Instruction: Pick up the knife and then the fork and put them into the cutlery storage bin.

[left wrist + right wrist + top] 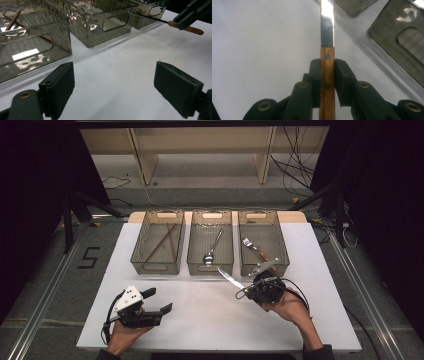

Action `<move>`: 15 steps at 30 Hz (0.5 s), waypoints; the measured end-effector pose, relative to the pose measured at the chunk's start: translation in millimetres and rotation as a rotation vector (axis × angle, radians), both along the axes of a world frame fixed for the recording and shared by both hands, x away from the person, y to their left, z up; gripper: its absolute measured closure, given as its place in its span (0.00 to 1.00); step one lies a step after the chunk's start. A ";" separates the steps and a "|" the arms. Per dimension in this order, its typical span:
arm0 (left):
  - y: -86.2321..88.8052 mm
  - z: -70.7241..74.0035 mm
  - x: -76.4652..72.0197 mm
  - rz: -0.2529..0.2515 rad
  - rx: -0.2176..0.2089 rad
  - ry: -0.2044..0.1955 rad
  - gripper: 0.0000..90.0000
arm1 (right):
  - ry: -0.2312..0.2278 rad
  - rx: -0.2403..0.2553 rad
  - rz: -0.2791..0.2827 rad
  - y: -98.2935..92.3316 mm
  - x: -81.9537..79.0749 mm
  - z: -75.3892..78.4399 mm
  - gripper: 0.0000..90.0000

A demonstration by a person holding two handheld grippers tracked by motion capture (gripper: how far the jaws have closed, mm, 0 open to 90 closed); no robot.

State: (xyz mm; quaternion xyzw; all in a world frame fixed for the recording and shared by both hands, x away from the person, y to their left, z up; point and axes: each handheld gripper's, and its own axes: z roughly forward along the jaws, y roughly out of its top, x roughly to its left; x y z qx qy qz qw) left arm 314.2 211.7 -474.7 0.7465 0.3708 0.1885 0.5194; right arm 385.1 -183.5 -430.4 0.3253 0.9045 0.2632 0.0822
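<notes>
White table (210, 320), dark room

You hold a knife (327, 62) with a warm brown wooden handle, two dark rivets in it, and a shiny silver blade. Your right gripper (327, 82) has black jaws with brass-coloured pins; your left gripper (150, 302) is black with a pale grey plate on top. The three bins (210, 265) are smoky grey, see-through, with a rippled pattern. The table (200, 320) is plain white. Brown chopsticks (162, 242) lie in the left bin, a silver spoon (212, 247) in the middle.
</notes>
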 end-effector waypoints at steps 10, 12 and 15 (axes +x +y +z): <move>-0.1 0.0 0.1 0.003 0.000 -0.002 0.19 | -0.047 0.048 -0.029 -10.1 2.3 20.1 0.86; -0.1 0.0 0.3 0.004 -0.001 -0.001 0.19 | -0.069 0.061 -0.046 -13.4 4.2 27.3 0.86; 0.1 -0.1 0.5 0.004 0.001 0.001 0.19 | -0.096 0.083 -0.067 -19.3 7.7 38.2 0.86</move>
